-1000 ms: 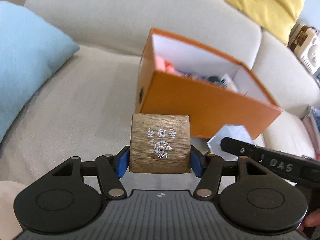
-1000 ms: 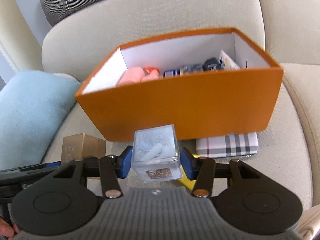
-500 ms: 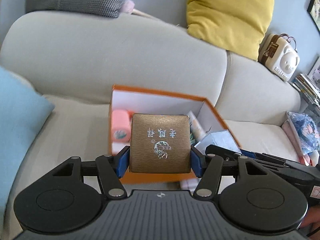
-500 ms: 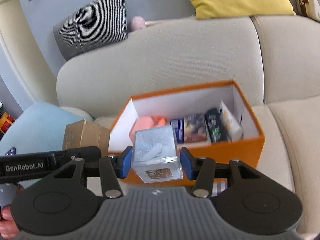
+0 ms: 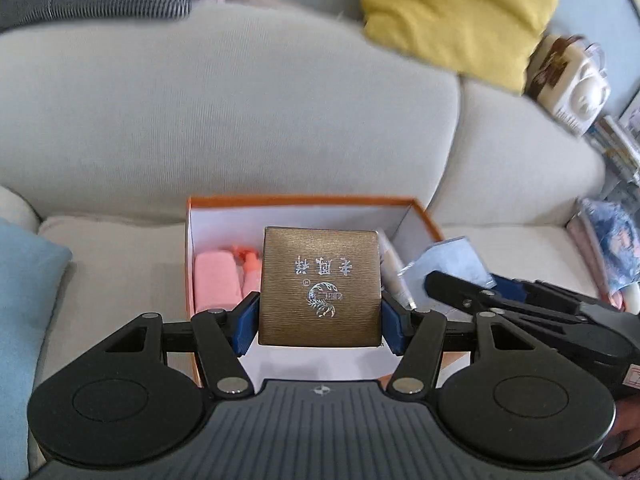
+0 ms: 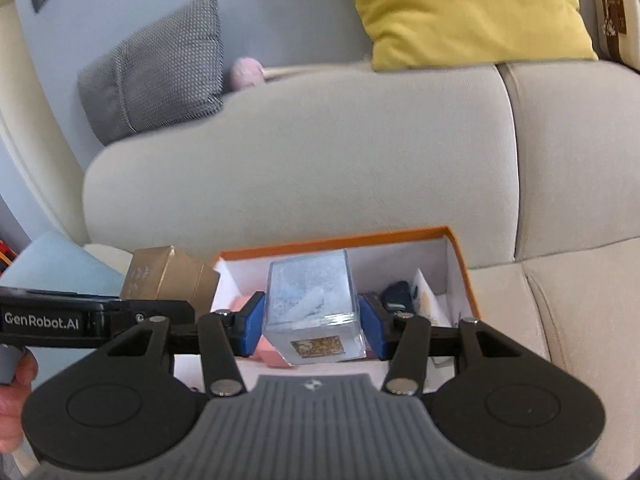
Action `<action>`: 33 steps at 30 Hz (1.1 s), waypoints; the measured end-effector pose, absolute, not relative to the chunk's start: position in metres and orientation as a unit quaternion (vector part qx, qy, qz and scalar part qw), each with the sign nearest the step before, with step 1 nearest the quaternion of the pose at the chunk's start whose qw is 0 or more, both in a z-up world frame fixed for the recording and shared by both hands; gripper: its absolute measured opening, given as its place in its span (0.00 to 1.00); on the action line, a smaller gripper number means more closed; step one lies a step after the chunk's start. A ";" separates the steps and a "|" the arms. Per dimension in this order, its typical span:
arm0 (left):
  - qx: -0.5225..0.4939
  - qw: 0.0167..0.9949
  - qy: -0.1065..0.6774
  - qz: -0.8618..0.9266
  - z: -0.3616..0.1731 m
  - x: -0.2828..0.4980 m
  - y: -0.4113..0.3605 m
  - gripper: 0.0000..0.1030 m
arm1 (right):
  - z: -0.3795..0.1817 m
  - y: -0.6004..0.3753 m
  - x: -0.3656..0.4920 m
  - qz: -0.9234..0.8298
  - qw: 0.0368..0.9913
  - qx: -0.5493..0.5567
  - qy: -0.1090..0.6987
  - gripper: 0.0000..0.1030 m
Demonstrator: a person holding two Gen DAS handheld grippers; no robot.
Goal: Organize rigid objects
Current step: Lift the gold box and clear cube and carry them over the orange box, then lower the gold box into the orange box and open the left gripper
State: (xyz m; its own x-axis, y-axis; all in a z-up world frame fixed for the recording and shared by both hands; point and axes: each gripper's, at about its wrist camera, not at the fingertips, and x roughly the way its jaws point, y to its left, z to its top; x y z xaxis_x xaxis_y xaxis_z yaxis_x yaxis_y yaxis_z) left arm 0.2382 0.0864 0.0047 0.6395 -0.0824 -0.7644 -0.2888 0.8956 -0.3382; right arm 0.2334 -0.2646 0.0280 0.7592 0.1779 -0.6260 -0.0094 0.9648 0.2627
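Left gripper [image 5: 319,318]: blue pads clamped on both sides of a square bronze-gold box with brushed texture and silver characters plus an emblem on its top face [image 5: 319,286]. Box sits level between the fingers, held above the open carton.
Right gripper [image 6: 311,328]: blue pads clamped on a clear plastic cube with pale blue and white contents and a small gold label on its near face [image 6: 312,306]. Cube tilted slightly, also held over the carton.
Carton: open orange cardboard box with white interior [image 5: 424,216], resting on the seat of a beige fabric sofa [image 5: 240,120], against the backrest.
Carton contents: pink soft-looking roll [image 5: 216,280] at the left end, a smaller coral-pink item beside it, a white tube [image 5: 394,276] towards the right; the right wrist view adds a dark blue item [image 6: 398,294] and a white packet at the right end. Rest hidden behind the held things.
Cross view: from the left wrist, the right gripper comes in from the right with the cube at the carton's right rim. From the right wrist, the left gripper and the gold box show at the carton's left rim.
Hand: part of a hand [image 6: 16,384] at the left edge, on the left gripper's handle.
Surroundings: yellow cushion [image 5: 456,12] and grey patterned cushion [image 6: 156,68] on top of the backrest; light blue cushion [image 5: 24,320] on the seat, left of the carton.
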 end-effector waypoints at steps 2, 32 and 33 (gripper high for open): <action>-0.225 0.867 0.440 0.060 -0.006 0.250 0.088 0.68 | 0.019 -0.270 0.243 0.048 0.924 0.122 0.359 0.51; -0.138 0.735 0.644 0.159 -0.135 0.334 0.063 0.71 | -0.044 -0.290 0.281 0.065 0.886 0.162 0.429 0.51; -0.139 0.740 0.639 0.157 -0.133 0.332 0.064 0.71 | -0.043 -0.290 0.280 0.065 0.886 0.160 0.430 0.51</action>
State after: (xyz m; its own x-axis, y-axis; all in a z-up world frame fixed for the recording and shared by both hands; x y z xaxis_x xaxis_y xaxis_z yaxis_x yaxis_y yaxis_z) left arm 0.3322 0.0641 -0.1334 0.1346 0.0551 -0.9894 -0.4106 0.9118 -0.0050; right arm 0.2800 -0.2901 -0.0435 0.6221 0.2531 -0.7409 0.0223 0.9402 0.3399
